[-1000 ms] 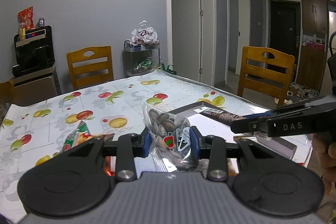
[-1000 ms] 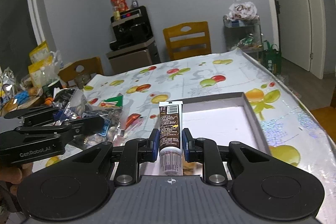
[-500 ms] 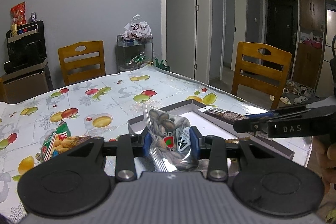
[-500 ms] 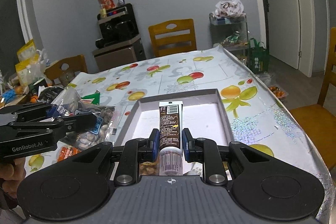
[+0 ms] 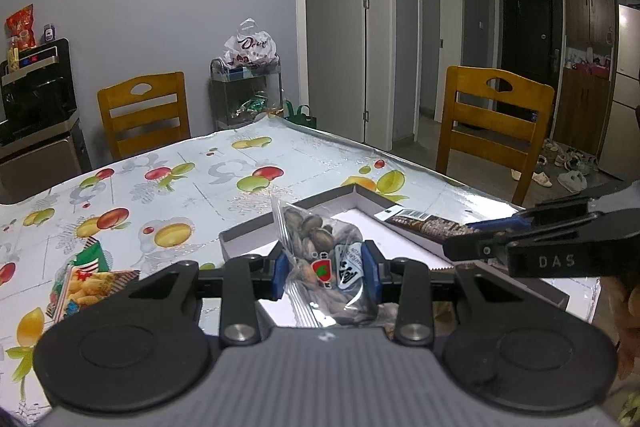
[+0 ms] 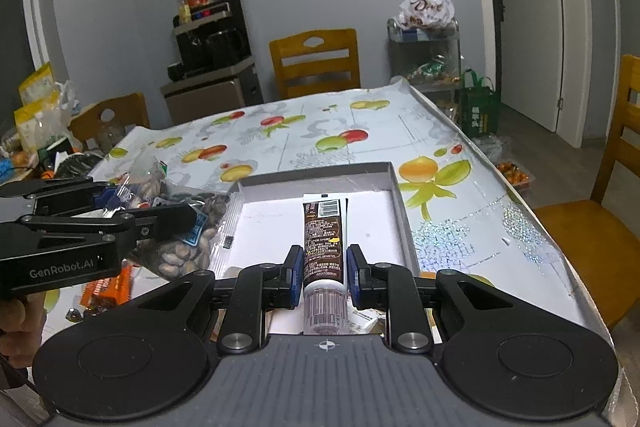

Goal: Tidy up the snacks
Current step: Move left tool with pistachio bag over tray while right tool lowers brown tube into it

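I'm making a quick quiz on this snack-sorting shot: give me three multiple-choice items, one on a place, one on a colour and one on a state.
1. Where does the brown tube point?
A. over the shallow box
B. over a chair
C. over the floor

2. What colour are the pads of the right tongs?
A. red
B. blue
C. yellow

3. What do the left tongs do with the clear bag of nuts?
A. hover above it, open
B. lie beside it
C. grip it

Answers: 1 A, the box's white floor shows under the tube. 2 B, blue strips line both fingers. 3 C, the pads press on the bag from both sides.
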A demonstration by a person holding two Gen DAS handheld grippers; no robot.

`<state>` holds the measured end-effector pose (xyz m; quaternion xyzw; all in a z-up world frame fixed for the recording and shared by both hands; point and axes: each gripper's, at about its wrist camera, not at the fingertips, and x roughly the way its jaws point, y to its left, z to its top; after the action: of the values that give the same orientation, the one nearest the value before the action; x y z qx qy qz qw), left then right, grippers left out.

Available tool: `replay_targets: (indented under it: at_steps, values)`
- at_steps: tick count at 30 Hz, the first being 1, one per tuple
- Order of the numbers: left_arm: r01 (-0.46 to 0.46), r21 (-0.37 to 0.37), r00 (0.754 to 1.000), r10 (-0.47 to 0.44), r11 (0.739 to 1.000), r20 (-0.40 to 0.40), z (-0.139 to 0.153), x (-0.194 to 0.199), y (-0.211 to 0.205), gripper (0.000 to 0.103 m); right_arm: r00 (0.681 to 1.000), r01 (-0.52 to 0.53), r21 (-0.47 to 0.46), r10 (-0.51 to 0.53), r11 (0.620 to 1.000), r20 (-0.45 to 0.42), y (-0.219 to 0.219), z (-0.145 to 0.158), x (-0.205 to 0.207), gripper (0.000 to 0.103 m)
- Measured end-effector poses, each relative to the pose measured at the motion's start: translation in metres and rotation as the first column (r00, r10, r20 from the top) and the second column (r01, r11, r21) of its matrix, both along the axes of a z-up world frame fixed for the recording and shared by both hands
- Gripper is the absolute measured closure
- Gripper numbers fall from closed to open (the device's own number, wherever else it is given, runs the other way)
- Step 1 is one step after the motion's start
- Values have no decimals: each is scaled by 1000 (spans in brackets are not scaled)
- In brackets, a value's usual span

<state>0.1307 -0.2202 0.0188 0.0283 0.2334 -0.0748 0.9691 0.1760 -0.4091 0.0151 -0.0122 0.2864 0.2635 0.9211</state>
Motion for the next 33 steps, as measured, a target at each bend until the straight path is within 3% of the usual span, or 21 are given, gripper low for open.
replay_targets:
  at_steps: [33]
  values:
    - [35, -35, 993, -38, 999, -109, -26, 40, -18, 67, 999, -1, -79, -3, 997, -49, 1, -27, 17, 79]
